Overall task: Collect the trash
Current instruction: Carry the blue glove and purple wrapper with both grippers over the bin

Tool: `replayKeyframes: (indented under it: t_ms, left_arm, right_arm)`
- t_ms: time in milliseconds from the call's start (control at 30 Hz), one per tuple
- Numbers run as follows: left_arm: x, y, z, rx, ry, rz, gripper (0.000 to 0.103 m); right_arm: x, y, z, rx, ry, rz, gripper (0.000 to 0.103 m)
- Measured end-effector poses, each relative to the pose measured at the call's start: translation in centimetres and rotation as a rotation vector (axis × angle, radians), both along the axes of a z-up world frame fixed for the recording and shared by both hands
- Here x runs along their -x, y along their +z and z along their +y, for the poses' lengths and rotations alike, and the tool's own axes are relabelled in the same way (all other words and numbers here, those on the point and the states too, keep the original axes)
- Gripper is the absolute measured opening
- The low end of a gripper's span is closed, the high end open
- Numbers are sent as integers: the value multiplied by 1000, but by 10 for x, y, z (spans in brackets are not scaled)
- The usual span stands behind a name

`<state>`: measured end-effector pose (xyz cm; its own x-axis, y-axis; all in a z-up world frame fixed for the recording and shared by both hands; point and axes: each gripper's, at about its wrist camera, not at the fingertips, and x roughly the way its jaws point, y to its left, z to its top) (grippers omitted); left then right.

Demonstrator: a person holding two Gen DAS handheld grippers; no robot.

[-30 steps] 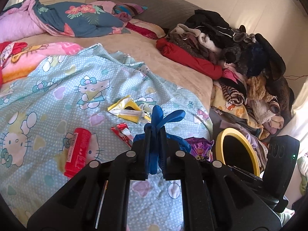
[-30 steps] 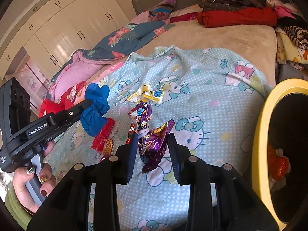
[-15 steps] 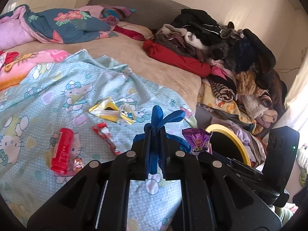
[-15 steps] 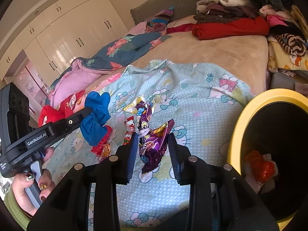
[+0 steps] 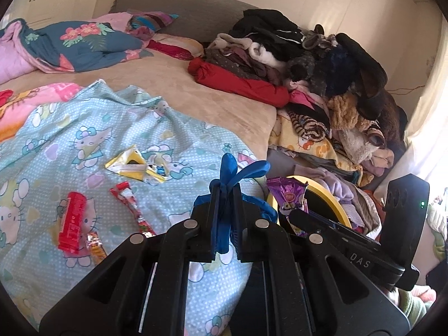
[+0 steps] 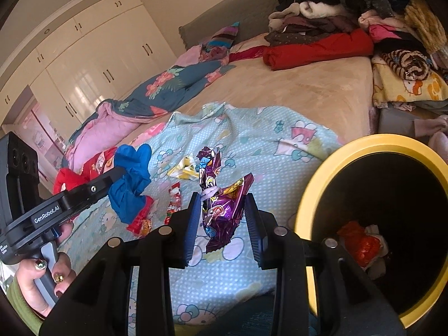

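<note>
My left gripper point(image 5: 226, 196) is shut on a crumpled blue glove point(image 5: 240, 172), held above the Hello Kitty sheet; in the right wrist view the same blue glove point(image 6: 130, 180) hangs from it at the left. My right gripper point(image 6: 224, 210) is shut on a purple snack wrapper point(image 6: 224, 204), just left of a yellow-rimmed black bin point(image 6: 361, 145) that holds orange and white trash. The purple wrapper point(image 5: 288, 193) shows by the bin's rim point(image 5: 330, 196) in the left wrist view. On the sheet lie a yellow packet point(image 5: 134, 165), a red tube point(image 5: 72, 221) and a red stick wrapper point(image 5: 131, 207).
A heap of clothes point(image 5: 322, 64) fills the bed's far right side, with a red roll point(image 5: 238, 81) in front. Floral and pink quilts point(image 5: 70, 42) lie at the far left. White wardrobes point(image 6: 92, 64) stand beyond the bed. A hand with painted nails point(image 6: 39, 280) grips the left handle.
Both grippers have drifted right toward the bin with their loads; the bin's opening now shows much more fully in the right wrist view, and the trash on the sheet has slid left.
</note>
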<state>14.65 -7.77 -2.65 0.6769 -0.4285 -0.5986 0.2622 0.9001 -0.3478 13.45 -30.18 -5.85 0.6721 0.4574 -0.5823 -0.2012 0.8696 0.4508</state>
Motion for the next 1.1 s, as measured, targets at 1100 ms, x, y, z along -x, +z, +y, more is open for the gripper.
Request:
replayKeyframes:
  t_ms: [1100]
  left_arm:
    - [12,1,-95,-49,-209,-16,4]
  right_arm:
    - [25,2,-109,14,-237,-3,31]
